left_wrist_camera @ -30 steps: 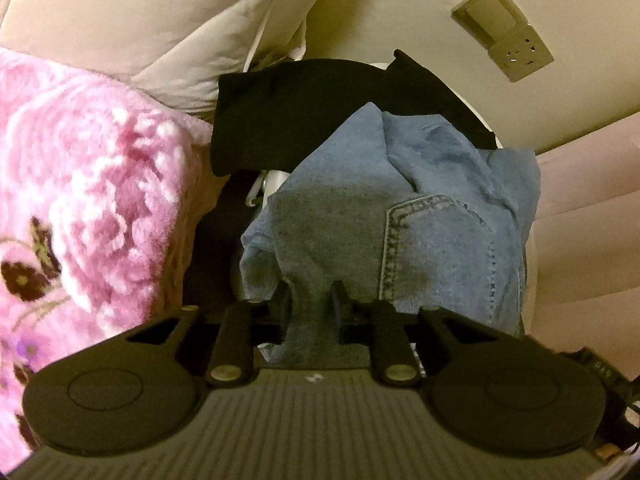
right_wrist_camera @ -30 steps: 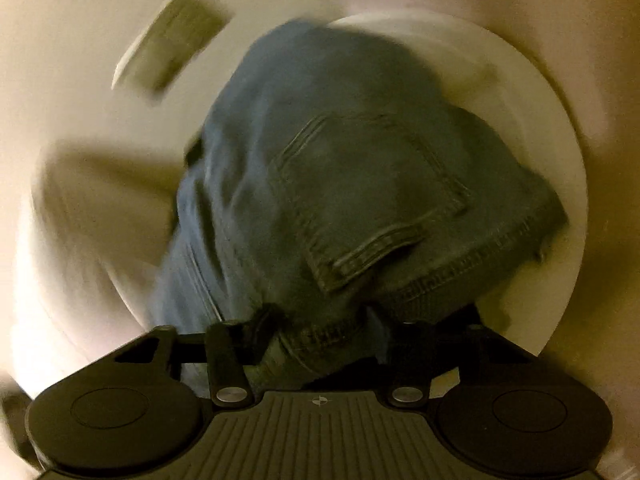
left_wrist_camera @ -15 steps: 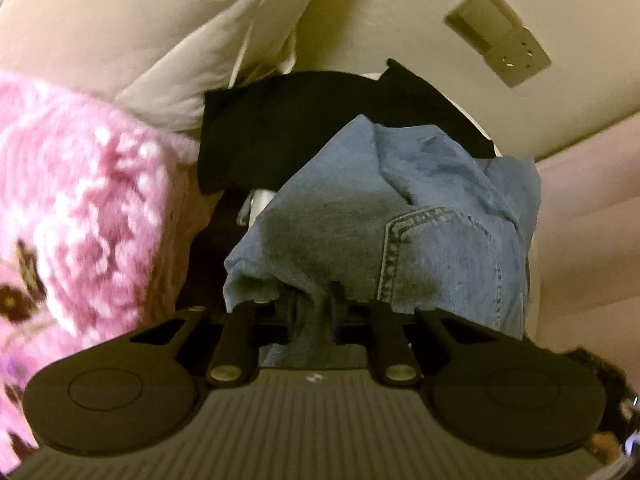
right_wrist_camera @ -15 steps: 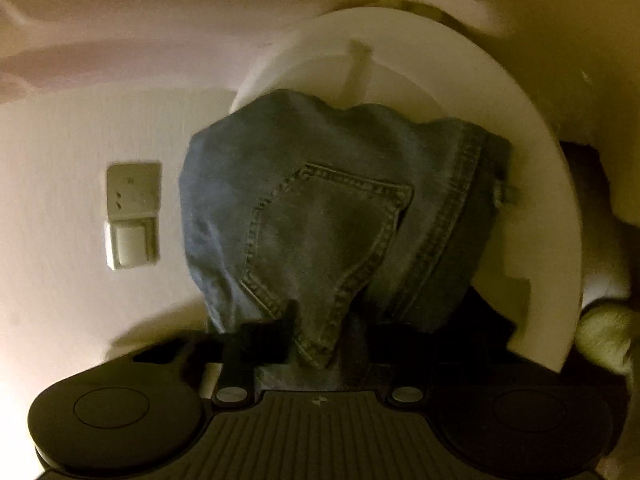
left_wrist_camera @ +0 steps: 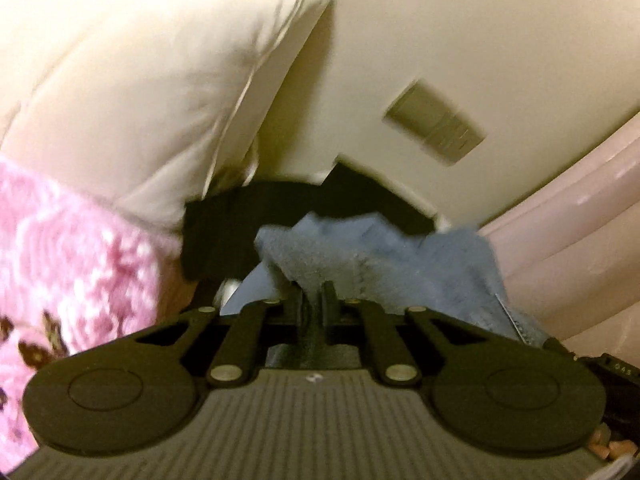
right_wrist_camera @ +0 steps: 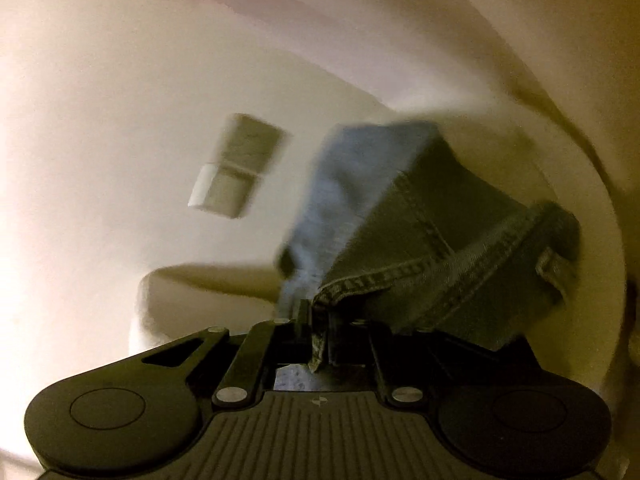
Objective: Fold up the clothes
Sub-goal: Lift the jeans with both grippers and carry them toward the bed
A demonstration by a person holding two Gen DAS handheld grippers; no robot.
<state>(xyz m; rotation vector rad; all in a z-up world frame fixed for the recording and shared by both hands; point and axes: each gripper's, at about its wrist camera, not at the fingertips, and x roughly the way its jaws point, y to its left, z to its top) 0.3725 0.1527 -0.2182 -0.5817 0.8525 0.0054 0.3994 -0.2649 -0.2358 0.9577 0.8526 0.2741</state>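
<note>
Both claws are pinched tight on the same pair of faded blue denim jeans: the left claw has a fold of the cloth squeezed between its closed fingers, and the right claw is clamped on a stitched hem edge. The jeans hang bunched between them in front of a cream wall with a beige switch plate. A black garment lies just behind the denim, beside a fluffy pink floral blanket and a cream quilted pillow.

The blue denim jeans hung bunched and creased, stitched seams and waistband showing, their edges pinched at two points, blurred by motion.
</note>
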